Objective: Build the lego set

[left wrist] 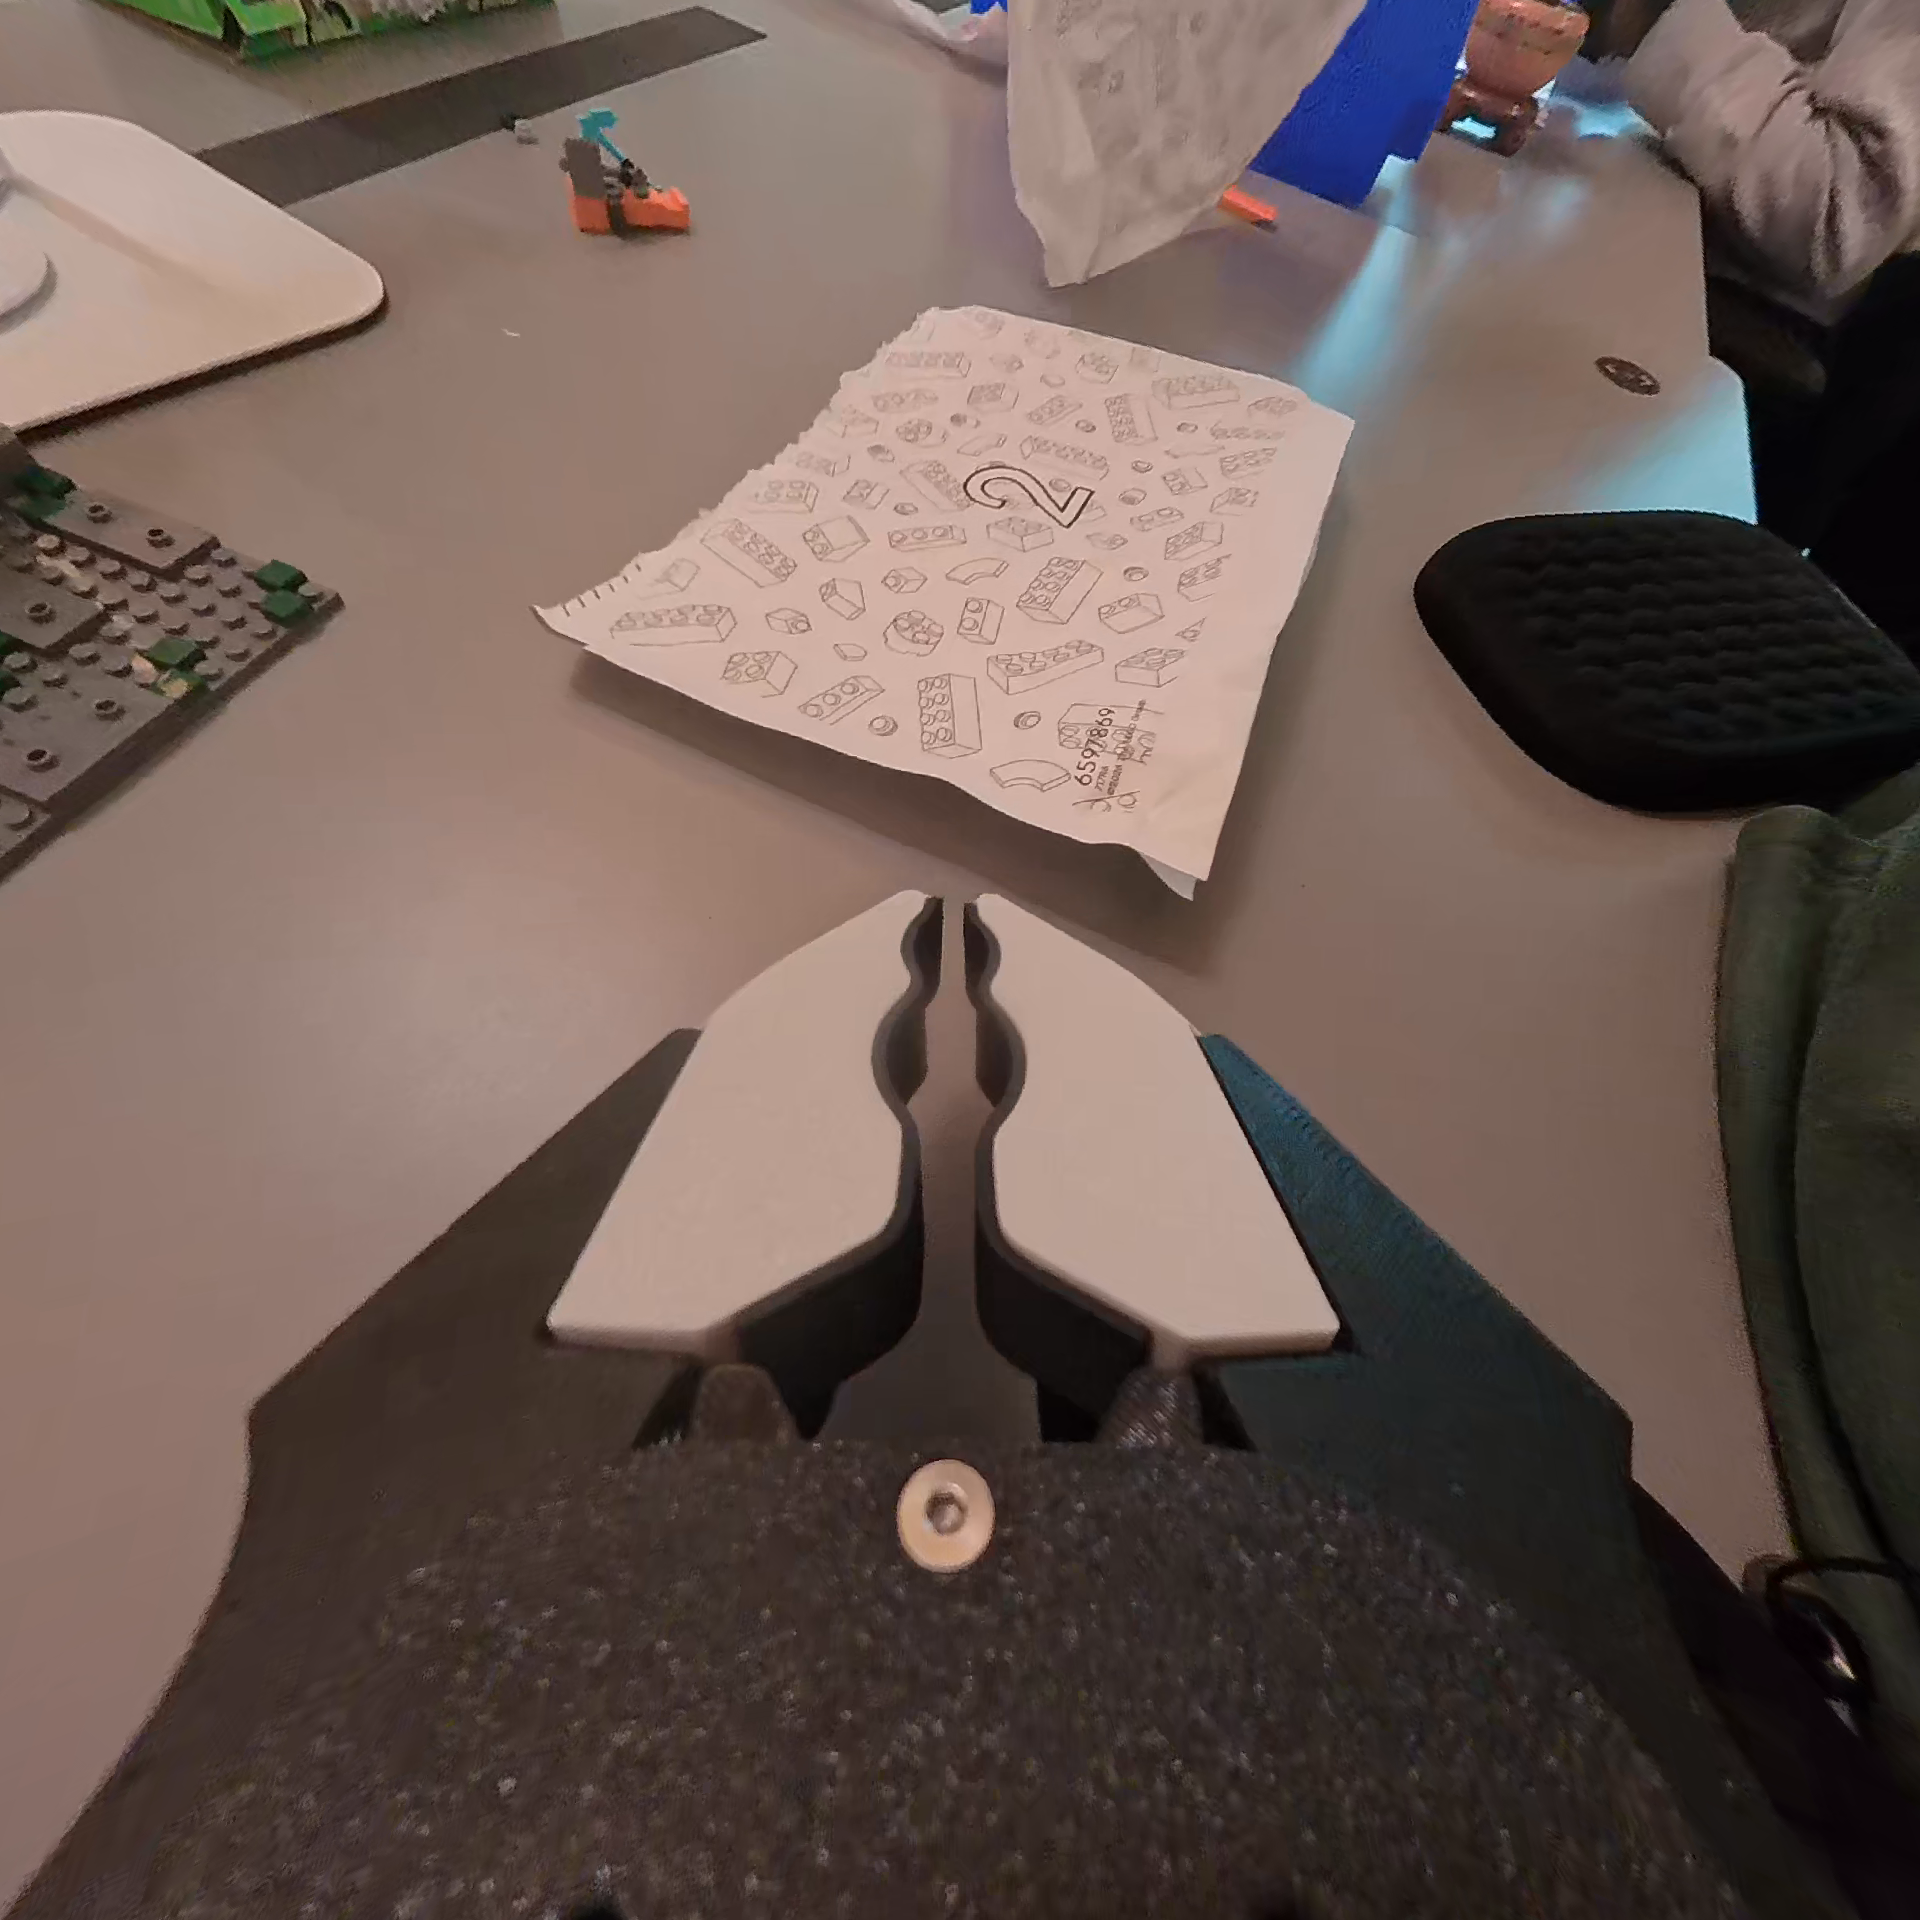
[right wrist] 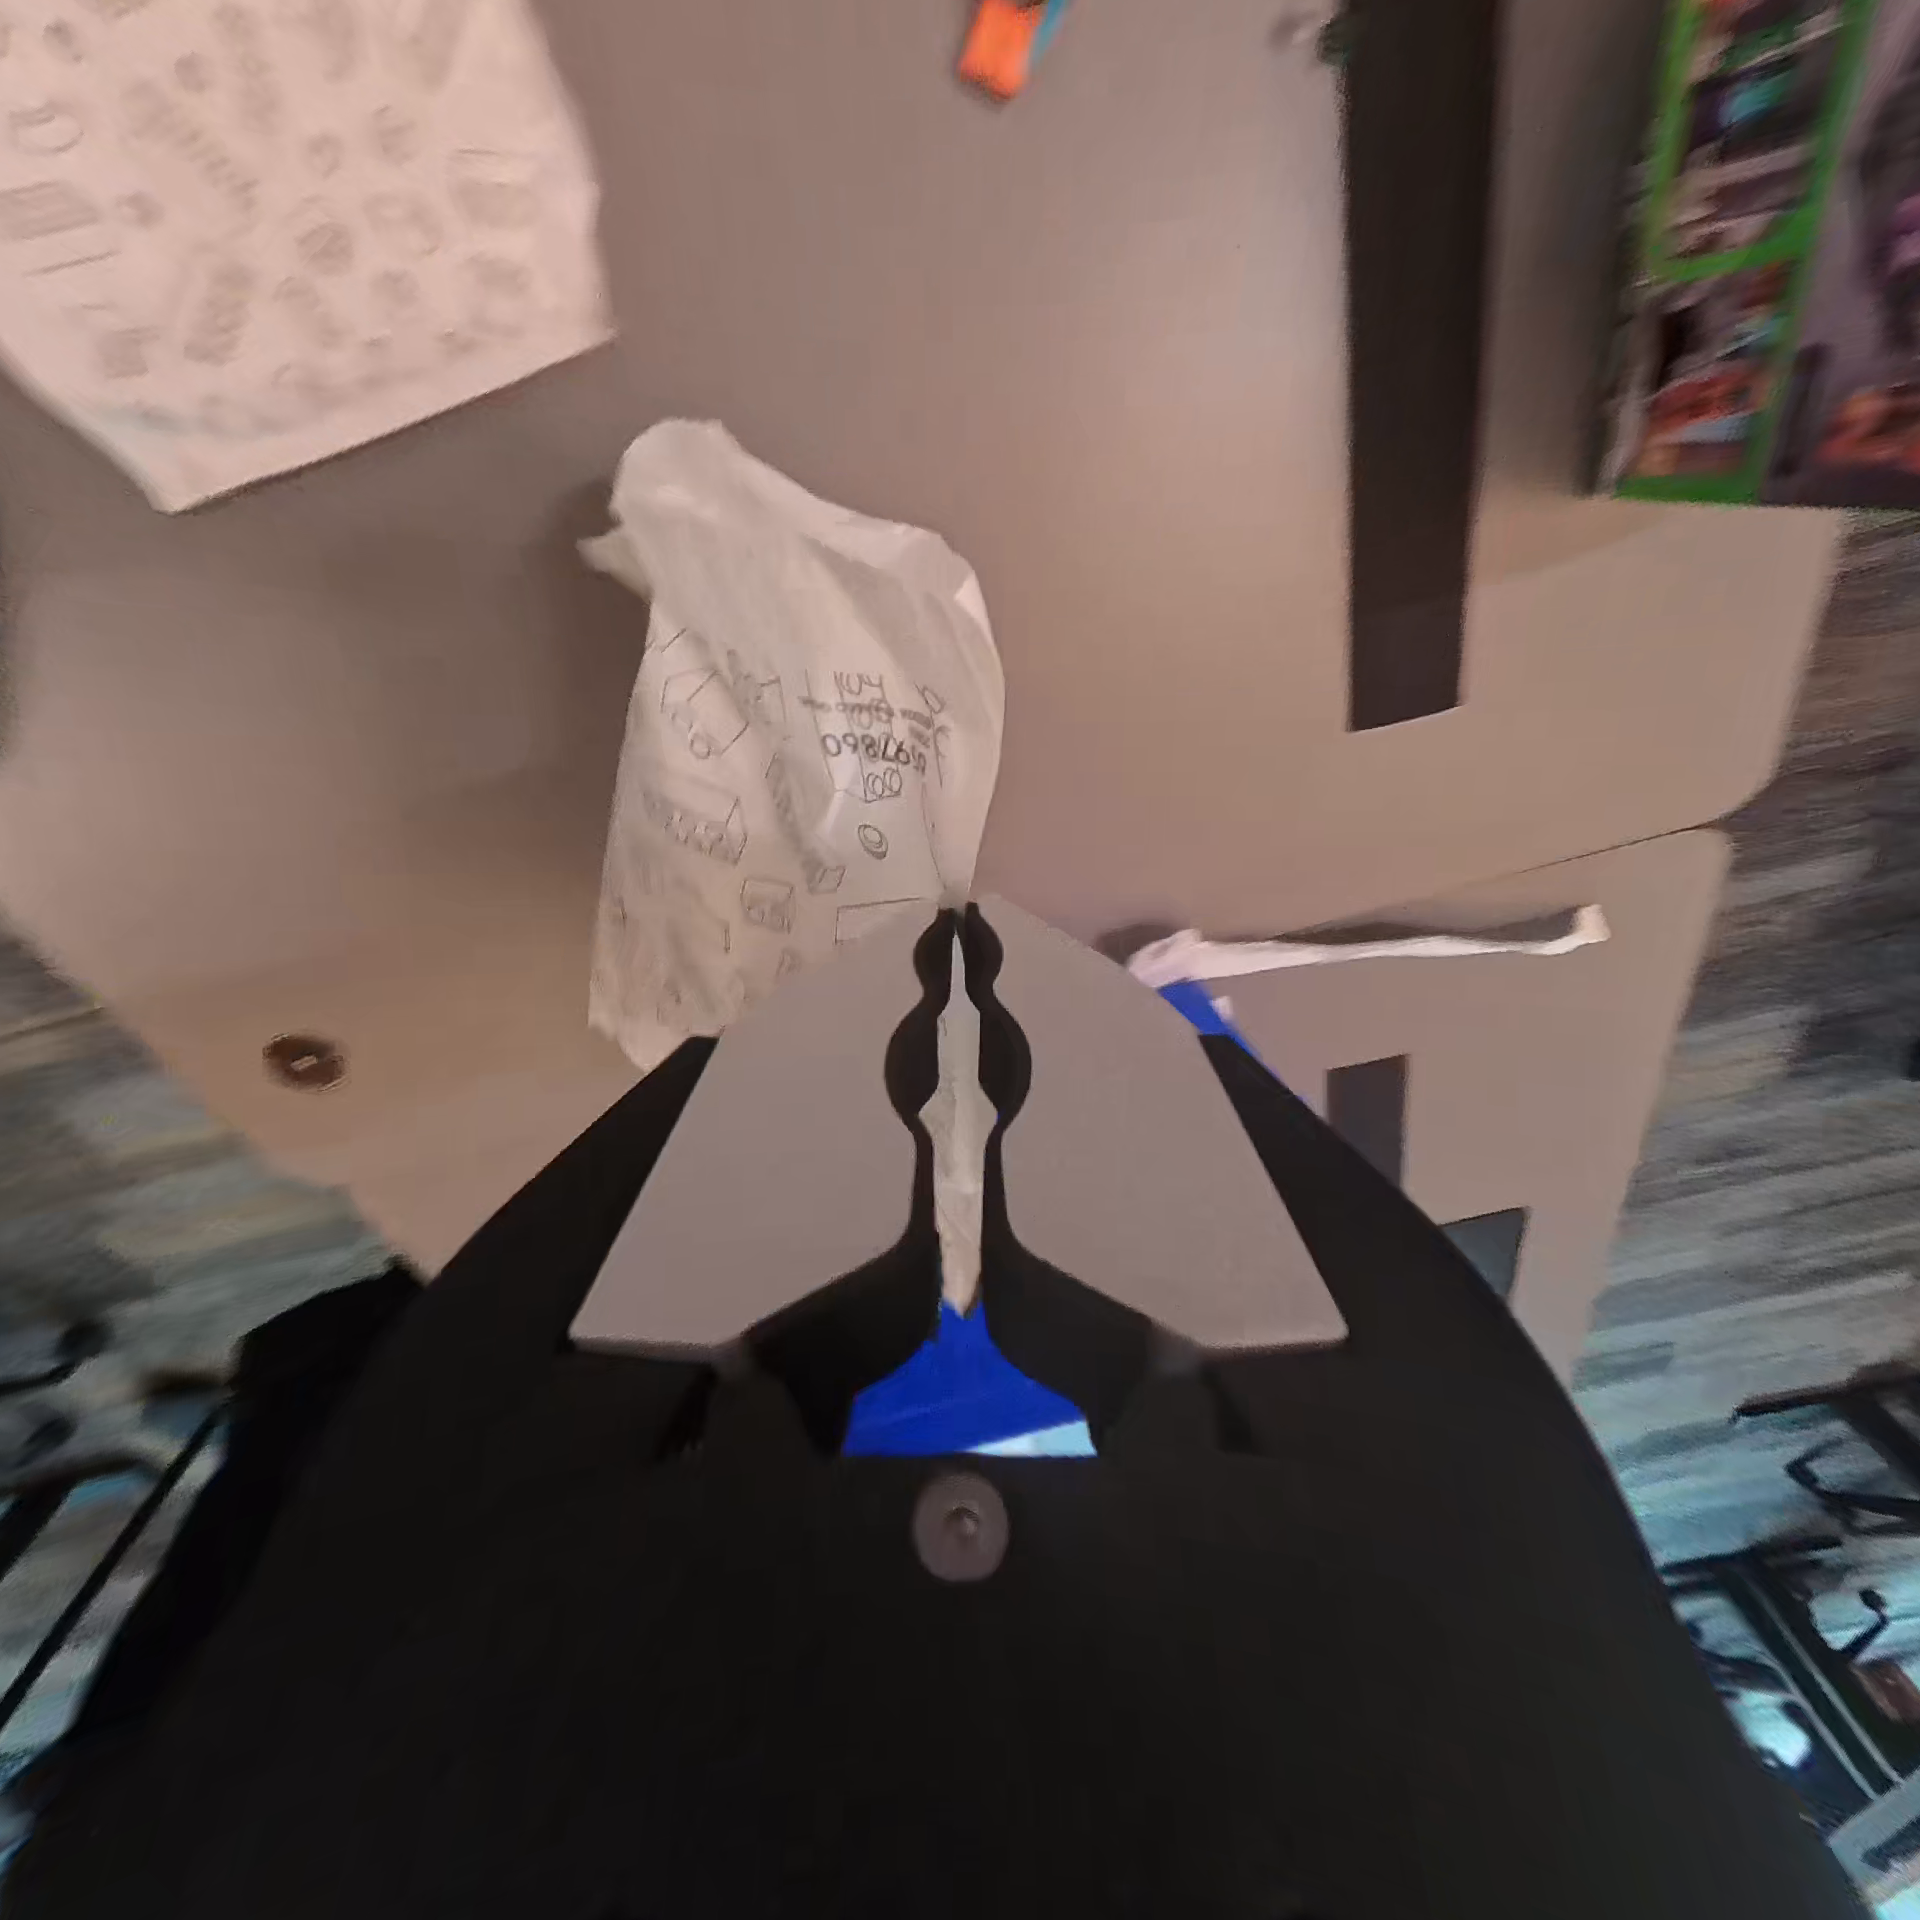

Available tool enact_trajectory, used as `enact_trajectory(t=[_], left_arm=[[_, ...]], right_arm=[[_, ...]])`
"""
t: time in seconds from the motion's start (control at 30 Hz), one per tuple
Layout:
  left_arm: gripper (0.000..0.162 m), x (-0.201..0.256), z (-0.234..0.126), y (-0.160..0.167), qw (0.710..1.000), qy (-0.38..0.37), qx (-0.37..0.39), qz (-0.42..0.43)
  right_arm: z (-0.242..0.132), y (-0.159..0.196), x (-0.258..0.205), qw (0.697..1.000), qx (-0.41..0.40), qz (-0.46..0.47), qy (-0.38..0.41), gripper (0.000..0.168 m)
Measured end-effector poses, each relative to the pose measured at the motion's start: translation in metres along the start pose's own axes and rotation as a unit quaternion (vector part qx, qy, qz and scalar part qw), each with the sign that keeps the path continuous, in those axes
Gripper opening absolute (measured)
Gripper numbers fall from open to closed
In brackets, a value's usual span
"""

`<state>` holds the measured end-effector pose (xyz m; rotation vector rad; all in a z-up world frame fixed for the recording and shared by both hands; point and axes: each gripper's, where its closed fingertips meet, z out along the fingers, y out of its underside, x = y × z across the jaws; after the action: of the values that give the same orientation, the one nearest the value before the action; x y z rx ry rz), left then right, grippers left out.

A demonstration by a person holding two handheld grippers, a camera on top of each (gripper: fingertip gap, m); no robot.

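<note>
A flat white paper bag [left wrist: 956, 592] printed with brick outlines lies on the grey table just beyond my left gripper [left wrist: 954, 906], which is shut and empty above the table. My right gripper [right wrist: 958, 914] is shut on a second white paper bag [right wrist: 800, 748] and holds it hanging in the air above the table; that hanging bag also shows at the top of the left wrist view [left wrist: 1153, 135]. A grey studded baseplate build [left wrist: 114, 644] sits at the left. A small orange and grey model [left wrist: 621, 187] stands farther back.
A white stand base [left wrist: 166, 260] is at the far left, a green box [right wrist: 1756, 249] at the table's far side. A black padded chair arm [left wrist: 1673, 655] and green fabric [left wrist: 1829, 1143] are at the right. A person's grey sleeve [left wrist: 1787, 125] rests at the far right. Spacing between my two grippers at the tips: around 50 cm. The grey studded baseplate build [left wrist: 114, 644] is about 20 cm from my left fingertips and 45 cm from my right.
</note>
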<state>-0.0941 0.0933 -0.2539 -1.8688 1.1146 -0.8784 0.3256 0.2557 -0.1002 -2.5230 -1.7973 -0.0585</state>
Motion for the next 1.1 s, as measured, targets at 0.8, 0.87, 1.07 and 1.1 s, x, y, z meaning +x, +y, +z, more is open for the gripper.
enact_trajectory(t=[0.8,0.87,1.07,1.1], left_arm=[[0.003,-0.002,0.003,0.001,1.0,0.01,0.002,-0.01],[0.003,0.0,0.003,0.001,1.0,0.016,0.006,-0.012],[0.003,0.005,0.003,-0.002,1.0,0.027,0.008,-0.003],[0.003,0.006,0.003,-0.001,1.0,0.027,0.008,-0.001]], right_arm=[[0.091,-0.013,0.075,0.906,0.24,0.271,0.218,0.011],[0.109,-0.002,0.043,0.894,0.239,0.319,0.206,0.0],[0.16,0.018,-0.028,0.849,0.232,0.456,0.131,0.004],[0.169,0.021,-0.032,0.853,0.219,0.456,0.13,0.004]])
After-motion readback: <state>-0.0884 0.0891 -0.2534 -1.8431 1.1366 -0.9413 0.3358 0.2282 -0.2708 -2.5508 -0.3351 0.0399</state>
